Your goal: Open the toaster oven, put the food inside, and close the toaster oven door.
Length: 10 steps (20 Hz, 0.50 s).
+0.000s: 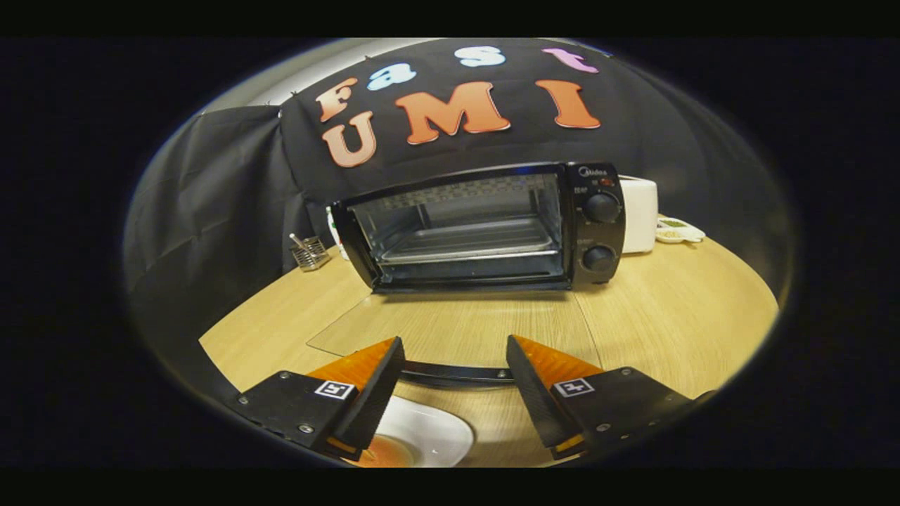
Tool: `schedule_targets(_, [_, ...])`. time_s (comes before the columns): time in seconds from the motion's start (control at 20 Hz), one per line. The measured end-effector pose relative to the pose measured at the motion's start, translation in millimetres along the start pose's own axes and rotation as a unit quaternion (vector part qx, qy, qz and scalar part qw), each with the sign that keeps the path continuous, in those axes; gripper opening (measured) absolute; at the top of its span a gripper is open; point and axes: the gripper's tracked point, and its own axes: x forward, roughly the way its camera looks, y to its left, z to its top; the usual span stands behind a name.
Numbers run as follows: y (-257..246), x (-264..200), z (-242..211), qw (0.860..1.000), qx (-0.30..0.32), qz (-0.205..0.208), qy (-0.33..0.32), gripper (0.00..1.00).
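Note:
A black toaster oven [485, 228] stands on the wooden table [668, 316], well beyond my fingers. Its glass door [422, 327] lies swung down flat toward me, and the dark door handle [457, 374] runs across just behind my fingertips. Inside, a metal tray [467, 242] rests on the rack. My gripper [455, 343] is open above the handle with nothing between its fingers. Beneath the left finger sits a white plate [432, 432] with something orange-brown [383, 455] on it, partly hidden by that finger.
A white appliance [640, 214] stands behind the oven's right side, with a small dish [678, 230] beside it. A metal wire holder [309, 251] sits left of the oven near the black cloth wall. Bare tabletop spreads to the right of the open door.

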Motion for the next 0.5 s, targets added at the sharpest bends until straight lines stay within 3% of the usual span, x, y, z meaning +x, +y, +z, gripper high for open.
schedule_targets(0.3, [3,-15,5,1.000,-0.002,0.011,-0.011,0.88])
schedule_targets(0.5, [19,-49,3,0.998,-0.013,0.050,-0.021,0.96])
